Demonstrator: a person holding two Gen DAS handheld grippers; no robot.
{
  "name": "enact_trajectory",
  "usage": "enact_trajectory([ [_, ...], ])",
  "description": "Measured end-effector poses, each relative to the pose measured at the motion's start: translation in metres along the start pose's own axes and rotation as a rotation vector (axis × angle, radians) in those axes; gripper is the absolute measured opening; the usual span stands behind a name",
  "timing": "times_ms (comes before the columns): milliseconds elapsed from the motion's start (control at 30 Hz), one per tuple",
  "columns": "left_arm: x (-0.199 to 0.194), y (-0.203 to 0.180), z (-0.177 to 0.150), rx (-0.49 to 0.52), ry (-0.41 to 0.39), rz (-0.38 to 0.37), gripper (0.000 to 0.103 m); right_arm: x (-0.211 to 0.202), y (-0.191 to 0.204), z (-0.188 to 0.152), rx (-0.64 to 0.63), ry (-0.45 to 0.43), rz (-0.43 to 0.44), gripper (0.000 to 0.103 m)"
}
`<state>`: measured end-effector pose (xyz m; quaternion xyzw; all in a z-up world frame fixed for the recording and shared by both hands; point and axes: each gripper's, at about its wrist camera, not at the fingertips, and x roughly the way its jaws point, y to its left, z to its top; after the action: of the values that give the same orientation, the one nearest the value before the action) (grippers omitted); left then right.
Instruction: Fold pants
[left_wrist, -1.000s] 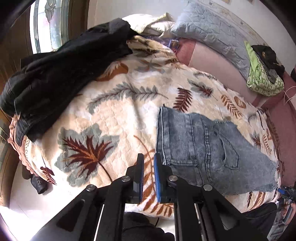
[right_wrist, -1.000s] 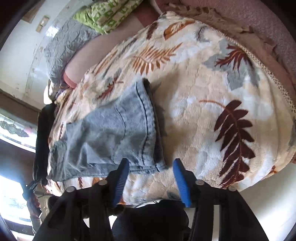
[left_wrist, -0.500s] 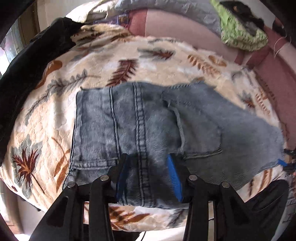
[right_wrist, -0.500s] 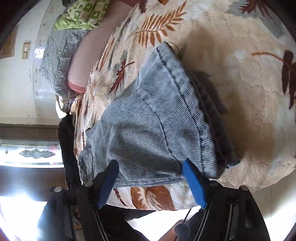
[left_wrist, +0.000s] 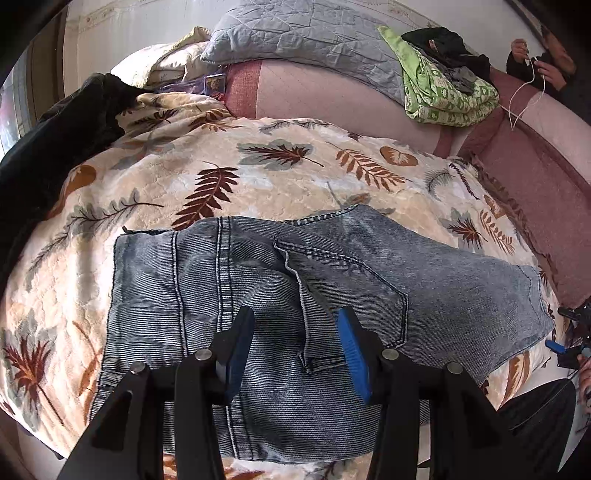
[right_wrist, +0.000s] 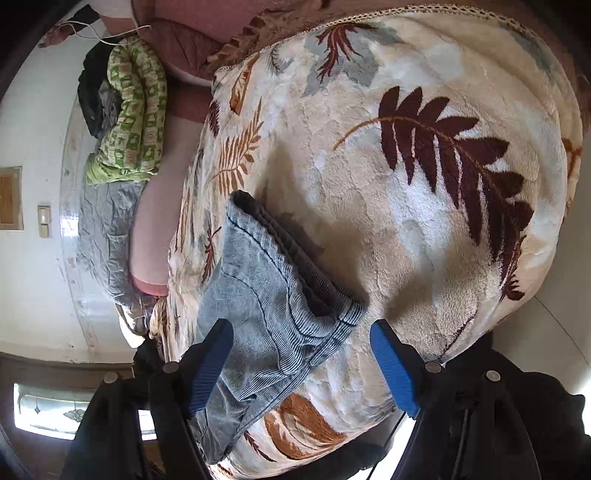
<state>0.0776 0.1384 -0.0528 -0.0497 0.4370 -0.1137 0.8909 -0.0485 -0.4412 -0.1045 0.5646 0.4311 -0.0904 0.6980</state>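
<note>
Since a second ago the left gripper (left_wrist: 293, 345) has swung from the bare blanket to over the seat of the jeans (left_wrist: 280, 317), and both sets of jaws have spread. The folded jeans lie flat on the leaf-print blanket (left_wrist: 258, 177) of the bed, long axis running side to side along the near edge, waistband end toward the left, hem end toward the right gripper (right_wrist: 301, 363). Around them: a black garment (left_wrist: 55, 147) heaped at the blanket's left, a grey pillow (left_wrist: 306, 40) and a green quilt (left_wrist: 443, 96) at the back, and another person's hands (left_wrist: 550, 70) with a white cable in the far corner. Nothing lies on the jeans. Left jaws are opening, about half spread, straddling the back pocket, gripping nothing. Right jaws are opening wide, released, with the hem corner between them.
</note>
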Motion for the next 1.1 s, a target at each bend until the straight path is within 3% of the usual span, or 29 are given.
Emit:
enact_trajectory([
  [100,0.007,0.007,-0.008,-0.015,-0.036,-0.015,0.048,0.007,-0.005,-0.001,0.031,-0.036,-0.026,0.079],
  [167,0.011,0.011,-0.008,-0.039,-0.018,-0.019,0.048,0.007,-0.001,-0.001,0.026,-0.054,-0.036,0.077],
  [200,0.01,0.012,-0.007,-0.046,-0.033,-0.027,0.048,0.007,0.002,-0.001,0.009,-0.059,-0.053,0.07],
  [233,0.009,0.013,-0.007,-0.045,-0.047,-0.022,0.048,0.008,0.006,0.0,-0.013,-0.06,-0.078,0.051],
  [267,0.008,0.015,-0.007,-0.047,-0.053,-0.009,0.048,0.01,0.008,0.0,-0.023,-0.058,-0.097,0.045],
  [467,0.01,0.021,-0.01,-0.072,-0.047,0.017,0.048,0.014,0.013,0.004,-0.053,-0.048,-0.146,0.042],
  [533,0.012,0.02,-0.011,-0.065,-0.034,0.035,0.049,0.015,0.026,0.004,-0.125,-0.057,-0.161,0.03],
  [600,0.014,0.018,-0.012,-0.053,-0.032,0.051,0.049,0.007,0.044,0.001,-0.233,-0.084,-0.177,0.027],
  [767,0.016,0.011,-0.014,-0.024,-0.029,0.084,0.049,-0.02,0.098,-0.009,-0.519,-0.164,-0.278,0.027],
  [833,0.016,0.009,-0.014,-0.015,-0.029,0.092,0.052,-0.006,0.093,-0.011,-0.581,-0.119,-0.375,0.027],
  [900,0.019,0.006,-0.014,-0.012,-0.025,0.094,0.055,0.028,0.065,-0.007,-0.58,0.004,-0.496,0.033],
  [1000,0.019,0.002,-0.014,0.004,-0.032,0.111,0.056,0.019,0.049,0.001,-0.492,-0.006,-0.408,0.042],
  [1033,0.018,0.001,-0.014,0.012,-0.038,0.114,0.056,0.009,0.049,0.003,-0.46,-0.04,-0.391,0.051],
  [1100,0.018,-0.001,-0.013,0.018,-0.048,0.117,0.056,-0.015,0.058,0.004,-0.444,-0.129,-0.373,0.056],
])
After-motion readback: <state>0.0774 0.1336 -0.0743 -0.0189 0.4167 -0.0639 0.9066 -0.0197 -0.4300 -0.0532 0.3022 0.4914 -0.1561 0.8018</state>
